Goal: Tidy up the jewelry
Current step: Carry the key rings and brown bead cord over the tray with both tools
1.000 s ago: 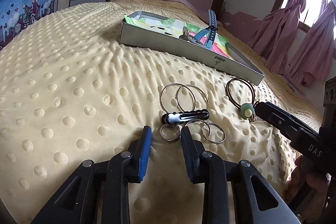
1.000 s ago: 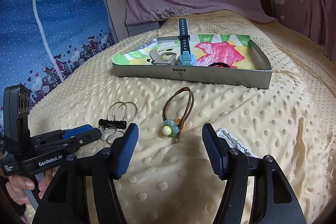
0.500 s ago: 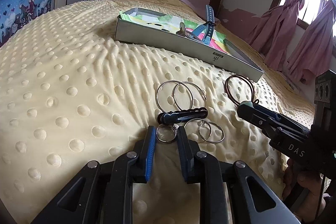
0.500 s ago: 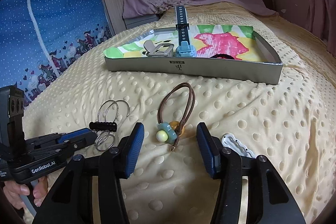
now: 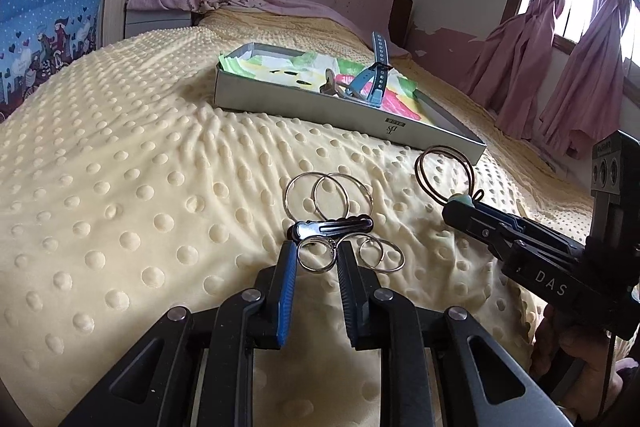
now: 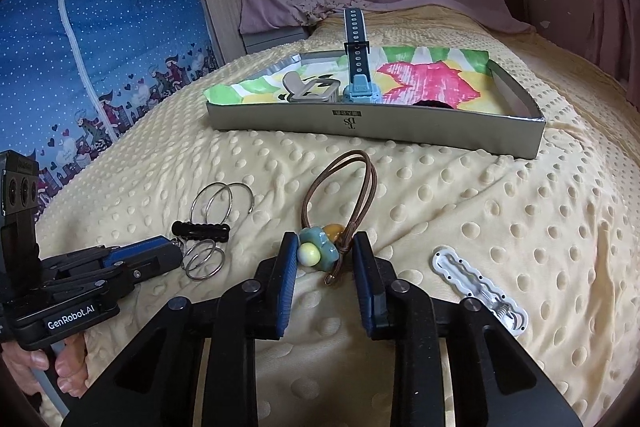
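On the yellow dotted blanket, my left gripper is shut on a small silver ring, just in front of a black hair clip and two large silver rings. My right gripper is closing. The green flower charm of a brown hair tie sits between its pads, which touch it on both sides. From the left wrist view the right gripper lies over the hair tie. The grey tray holds a blue watch.
Two more small rings lie right of the left gripper. A white hair clip lies right of the right gripper. The tray also holds a beige clip. A wall hanging, headboard and pink curtains surround the bed.
My left gripper's jaws narrowed and came to rest against the small silver ring. My right gripper edged forward and its jaws drew in around the flower charm.
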The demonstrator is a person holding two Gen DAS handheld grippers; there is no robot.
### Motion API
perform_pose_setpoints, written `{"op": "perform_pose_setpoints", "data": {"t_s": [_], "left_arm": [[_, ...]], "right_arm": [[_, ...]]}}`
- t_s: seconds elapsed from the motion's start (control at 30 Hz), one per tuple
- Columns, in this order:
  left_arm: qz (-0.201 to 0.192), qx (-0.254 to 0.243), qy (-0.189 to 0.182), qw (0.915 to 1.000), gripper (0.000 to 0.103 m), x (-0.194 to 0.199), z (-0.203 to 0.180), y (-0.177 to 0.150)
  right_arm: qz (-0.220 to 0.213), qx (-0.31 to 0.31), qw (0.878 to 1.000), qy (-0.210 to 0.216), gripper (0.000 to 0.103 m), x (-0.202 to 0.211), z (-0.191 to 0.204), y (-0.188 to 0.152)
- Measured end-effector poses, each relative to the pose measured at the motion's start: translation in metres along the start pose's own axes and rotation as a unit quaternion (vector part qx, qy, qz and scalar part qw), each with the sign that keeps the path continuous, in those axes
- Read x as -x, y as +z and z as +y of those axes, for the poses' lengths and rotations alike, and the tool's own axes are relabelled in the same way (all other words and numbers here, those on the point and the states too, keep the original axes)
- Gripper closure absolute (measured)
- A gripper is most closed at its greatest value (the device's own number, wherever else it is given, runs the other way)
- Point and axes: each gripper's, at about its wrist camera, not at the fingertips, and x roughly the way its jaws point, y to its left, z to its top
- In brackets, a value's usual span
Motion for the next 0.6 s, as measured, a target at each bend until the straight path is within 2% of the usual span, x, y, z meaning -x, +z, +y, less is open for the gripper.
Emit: {"op": "perform_pose_setpoints", "data": {"t_s": [0.2, 0.33, 0.43, 0.6], "left_arm": [[-0.042, -0.012, 0.001, 0.9991, 0.083, 0.017, -0.010, 0.008], [-0.063, -0.012, -0.005, 0.9979, 0.083, 0.022, -0.018, 0.029], [-0.073, 0.010, -0.022, 0.9971, 0.083, 0.015, -0.023, 0.053], [-0.080, 0.024, -0.037, 0.9958, 0.083, -0.012, -0.042, 0.092]], "right_arm": [[-0.034, 0.011, 0.999, 0.000, 0.079, 0.016, 0.003, 0.002], [-0.061, 0.009, 0.998, 0.001, 0.079, 0.031, 0.002, 0.009], [-0.077, 0.003, 0.997, 0.003, 0.079, 0.040, -0.004, 0.022], [-0.091, 0.027, 0.995, -0.021, 0.079, 0.046, -0.018, 0.058]]}}
